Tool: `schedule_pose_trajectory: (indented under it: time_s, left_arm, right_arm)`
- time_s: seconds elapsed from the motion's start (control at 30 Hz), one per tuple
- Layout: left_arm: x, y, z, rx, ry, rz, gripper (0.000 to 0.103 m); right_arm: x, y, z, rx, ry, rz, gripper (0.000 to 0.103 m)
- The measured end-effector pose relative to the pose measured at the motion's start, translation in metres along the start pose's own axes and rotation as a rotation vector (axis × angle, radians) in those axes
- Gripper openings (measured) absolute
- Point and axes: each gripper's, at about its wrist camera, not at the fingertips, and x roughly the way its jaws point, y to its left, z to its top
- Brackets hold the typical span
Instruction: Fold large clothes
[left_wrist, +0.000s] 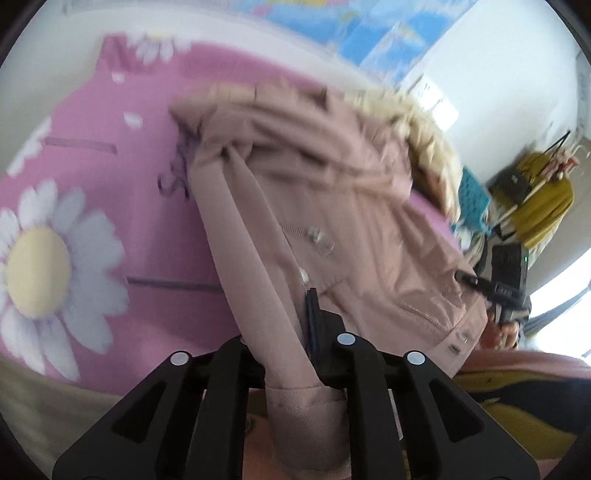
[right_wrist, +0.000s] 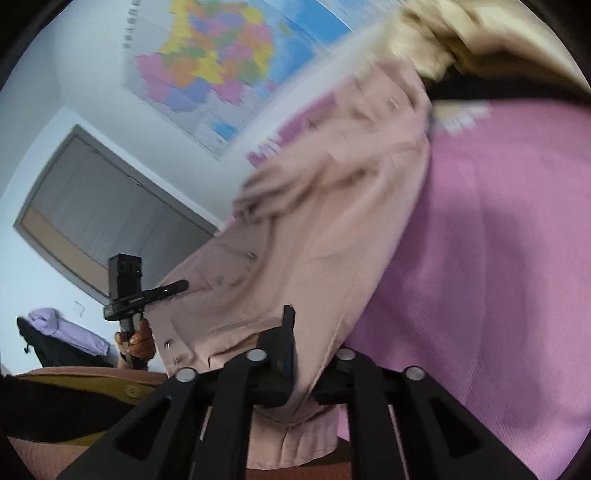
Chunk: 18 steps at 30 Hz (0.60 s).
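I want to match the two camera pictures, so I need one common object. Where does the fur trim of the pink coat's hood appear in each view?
Left wrist view: the fur trim runs along the coat's upper right edge.
Right wrist view: the fur trim sits at the top, right of centre, blurred.
Shared landmark: the pink flowered bedsheet under the coat.

Your left gripper (left_wrist: 291, 332) shows only one dark fingertip; the pale pink padded sleeve (left_wrist: 273, 295) of the fur-trimmed coat (left_wrist: 351, 206) covers the other. The sleeve cuff runs off the bottom edge. On your right gripper (right_wrist: 303, 350), the coat's pink fabric hides the right-side finger. Motion blur smears the cream fur trim (left_wrist: 424, 140) and the coloured wall map (right_wrist: 218, 66); its lettering is unreadable.
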Motion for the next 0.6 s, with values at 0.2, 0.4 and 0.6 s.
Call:
schedule_pose_trajectory:
  time_s: [0.2,0.4,0.6]
  left_arm:
    - [0.018,0.021,-0.009,-0.045,0.067,0.016,0.026]
    - [0.029,0.014,-0.016,-0.009,0.096,-0.001,0.048]
    - [0.039,0.006,-0.021,0.006,0.112,-0.041,0.064]
  right_arm:
    - [0.006,-0.022,-0.018,0.067,0.047,-0.031,0.05]
    - [0.01,-0.009,-0.028,0.02,0.09,0.0,0.067]
    - [0.024,0.01,-0.026,-0.038,0.132,-0.002,0.071]
